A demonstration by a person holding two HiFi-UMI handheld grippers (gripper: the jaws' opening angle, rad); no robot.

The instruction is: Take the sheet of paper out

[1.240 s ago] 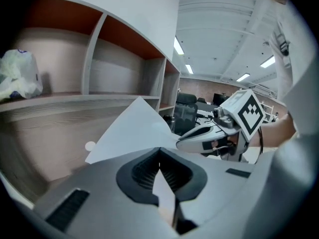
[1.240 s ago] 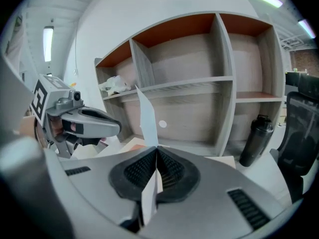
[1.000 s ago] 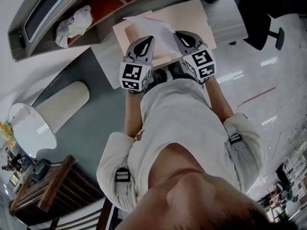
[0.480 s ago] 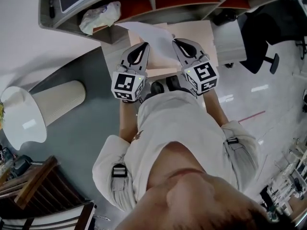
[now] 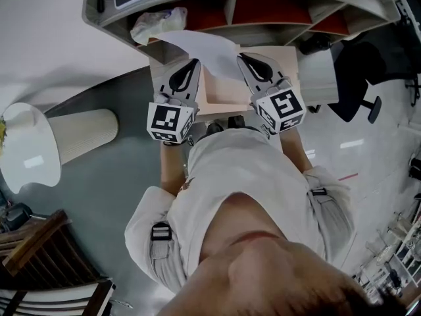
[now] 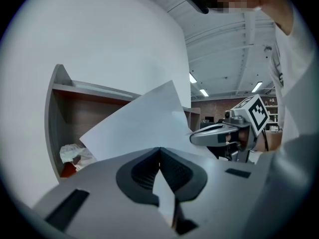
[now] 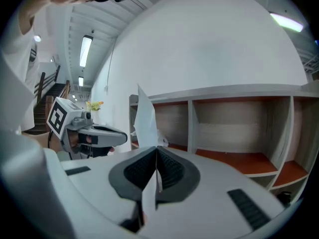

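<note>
A white sheet of paper [image 5: 197,47] hangs in the air in front of the shelf unit, held by both grippers at its near edge. In the head view my left gripper [image 5: 191,64] is shut on the sheet's left part and my right gripper [image 5: 244,58] on its right part. The left gripper view shows the paper [image 6: 139,126] rising from the shut left gripper [image 6: 159,152], with the right gripper [image 6: 215,133] beyond. In the right gripper view a thin edge of the paper [image 7: 145,126] stands up from the shut right gripper [image 7: 157,154]; the left gripper [image 7: 97,131] is at the left.
A grey shelf unit [image 5: 263,8] with orange-backed compartments stands ahead; a crumpled plastic bag [image 5: 158,20] lies in its left compartment. Under the grippers is a pale pink table top [image 5: 270,74]. A white lamp shade [image 5: 75,137] is at the left, a black chair [image 5: 358,78] at the right.
Both grippers have risen with the sheet between them and come closer to the shelf unit. The sheet now hangs level with the shelf's lower compartments.
</note>
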